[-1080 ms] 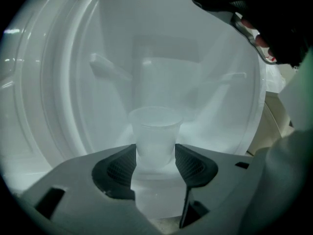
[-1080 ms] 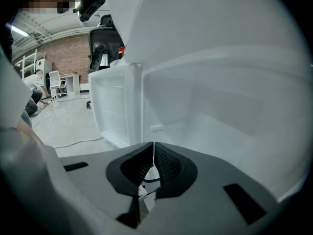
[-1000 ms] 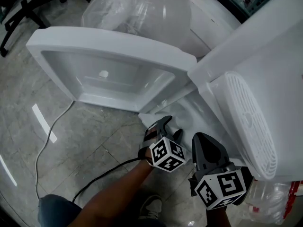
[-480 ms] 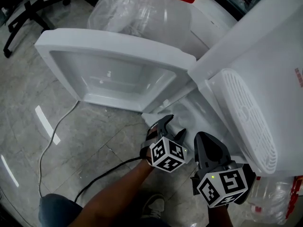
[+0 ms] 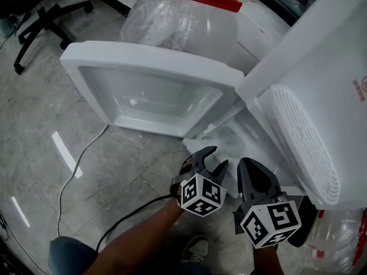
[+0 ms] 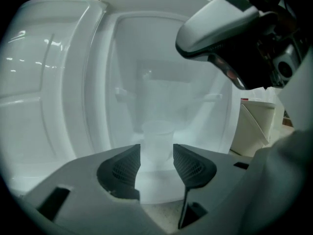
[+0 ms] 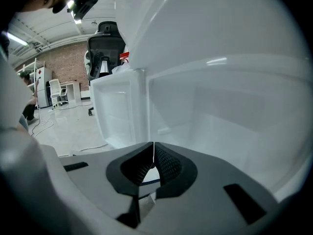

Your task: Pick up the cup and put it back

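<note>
Grey tiled floor runs under a white appliance whose door hangs open; a black office chair stands well apart at the far left; the left gripper points into the opening, its jaws apart and closing, with the translucent cup upright between them inside the white compartment, not visibly squeezed; the right gripper hovers just beside it, jaws pressed together on nothing.

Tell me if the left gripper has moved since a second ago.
No: left gripper holds its place below the door's near corner; jaws closing, cup between them, unpressed.
</note>
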Tool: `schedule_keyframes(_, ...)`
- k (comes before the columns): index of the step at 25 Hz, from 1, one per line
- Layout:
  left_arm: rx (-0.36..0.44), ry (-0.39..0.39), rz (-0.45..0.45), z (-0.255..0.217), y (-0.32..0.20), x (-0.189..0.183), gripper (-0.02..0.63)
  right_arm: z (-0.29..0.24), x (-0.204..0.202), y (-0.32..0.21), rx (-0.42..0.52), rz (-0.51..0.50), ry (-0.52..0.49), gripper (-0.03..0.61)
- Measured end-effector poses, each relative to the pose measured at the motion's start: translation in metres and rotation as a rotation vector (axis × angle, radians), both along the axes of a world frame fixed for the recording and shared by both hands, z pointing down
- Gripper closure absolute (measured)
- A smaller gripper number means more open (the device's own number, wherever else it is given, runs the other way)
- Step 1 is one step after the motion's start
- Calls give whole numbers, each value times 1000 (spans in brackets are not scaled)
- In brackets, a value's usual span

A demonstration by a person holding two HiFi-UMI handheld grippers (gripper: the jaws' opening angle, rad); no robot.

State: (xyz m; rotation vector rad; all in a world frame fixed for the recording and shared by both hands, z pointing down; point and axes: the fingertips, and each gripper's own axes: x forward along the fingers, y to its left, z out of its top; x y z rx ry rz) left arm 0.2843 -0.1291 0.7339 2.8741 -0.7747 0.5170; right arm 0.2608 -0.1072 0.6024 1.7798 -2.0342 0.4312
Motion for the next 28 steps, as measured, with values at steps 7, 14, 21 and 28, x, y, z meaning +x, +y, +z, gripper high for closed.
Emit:
schedule_keyframes(7,-52,32,-77,-21,3,-31,445,3,-19,4,-72,-49,-38,557)
schedule_keyframes(14,-65,41,-138,-80,16,-65,486,-22,-34,29,-187,-52,-76,557)
schedule_keyframes(21,-67,-8,-192,-152,33,-122,505,-84,-77,43,-241,-101,-103,557)
schedule_keyframes(28,-60,-31,-237,-252,56,-186,531,-172,-130,55,-234,-133,-121,557)
